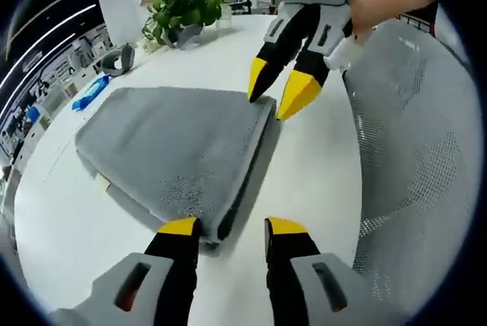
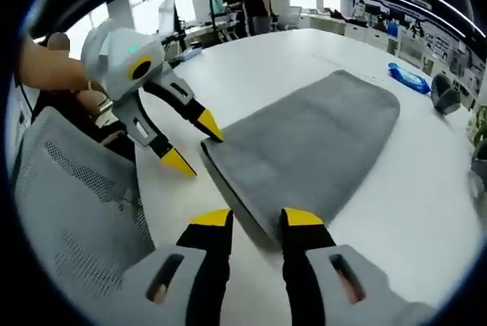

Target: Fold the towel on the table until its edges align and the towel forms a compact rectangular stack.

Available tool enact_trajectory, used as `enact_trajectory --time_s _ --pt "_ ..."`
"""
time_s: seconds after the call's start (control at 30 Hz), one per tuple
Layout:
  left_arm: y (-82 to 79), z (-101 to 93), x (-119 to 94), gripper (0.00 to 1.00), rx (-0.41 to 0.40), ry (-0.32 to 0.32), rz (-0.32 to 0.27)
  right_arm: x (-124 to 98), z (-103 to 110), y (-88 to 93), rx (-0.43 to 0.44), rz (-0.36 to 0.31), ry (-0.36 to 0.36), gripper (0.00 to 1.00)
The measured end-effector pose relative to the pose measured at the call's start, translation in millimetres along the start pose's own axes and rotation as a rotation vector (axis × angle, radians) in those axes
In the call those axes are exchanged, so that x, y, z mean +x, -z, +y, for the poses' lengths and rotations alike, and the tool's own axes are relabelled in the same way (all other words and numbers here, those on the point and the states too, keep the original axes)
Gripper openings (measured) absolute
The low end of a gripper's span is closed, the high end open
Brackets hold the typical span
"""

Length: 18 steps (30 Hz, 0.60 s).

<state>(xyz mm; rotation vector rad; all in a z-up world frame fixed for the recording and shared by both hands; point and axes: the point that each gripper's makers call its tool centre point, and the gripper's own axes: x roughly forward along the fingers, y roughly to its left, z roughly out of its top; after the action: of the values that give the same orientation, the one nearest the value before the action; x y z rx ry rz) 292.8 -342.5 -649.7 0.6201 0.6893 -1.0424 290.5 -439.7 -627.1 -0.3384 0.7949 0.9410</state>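
A grey towel [image 1: 175, 143] [image 2: 312, 135] lies folded in layers on the white table [image 1: 319, 174] [image 2: 251, 75]. My left gripper [image 1: 232, 227] is open, and the towel's near corner sits between its yellow-tipped jaws. In the right gripper view, the left gripper [image 2: 194, 143] comes in from the left, one tip touching the towel's corner. My right gripper [image 2: 257, 219] is open too, straddling the other corner of the same thick edge. In the left gripper view, the right gripper [image 1: 278, 90] reaches down from the top with its tips at the far corner.
A grey mesh chair [image 1: 411, 135] [image 2: 68, 189] stands close against the table edge beside both grippers. A potted plant [image 1: 186, 6], a blue packet [image 1: 91, 91] [image 2: 407, 77] and a grey round object [image 1: 118, 59] [image 2: 445, 94] sit beyond the towel. People stand in the background.
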Motion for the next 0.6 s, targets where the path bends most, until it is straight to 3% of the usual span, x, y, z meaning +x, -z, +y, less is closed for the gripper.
enact_trajectory --time_s 0.1,0.3,0.33,0.4,0.6 --pt "0.3 0.6 2 0.37 -0.034 0.005 -0.018 1 -2 6.4 -0.038 0.025 0.005 0.27" --pt "-3.7 5.6 -2 0.33 0.033 -0.069 -0.036 5 -4 13.7 -0.068 0.047 0.018 0.27" --pt "-10.3 13.4 -6 0.32 0.045 -0.117 -0.069 6 -5 16.4 -0.09 0.061 0.029 0.27" --pt "-18.4 16.8 -10 0.31 0.041 -0.122 -0.105 9 -4 19.5 -0.127 0.079 0.037 0.27" --pt "-8.3 16.6 3 0.33 0.081 -0.073 -0.033 15 -5 25.0 -0.217 0.123 0.067 0.26"
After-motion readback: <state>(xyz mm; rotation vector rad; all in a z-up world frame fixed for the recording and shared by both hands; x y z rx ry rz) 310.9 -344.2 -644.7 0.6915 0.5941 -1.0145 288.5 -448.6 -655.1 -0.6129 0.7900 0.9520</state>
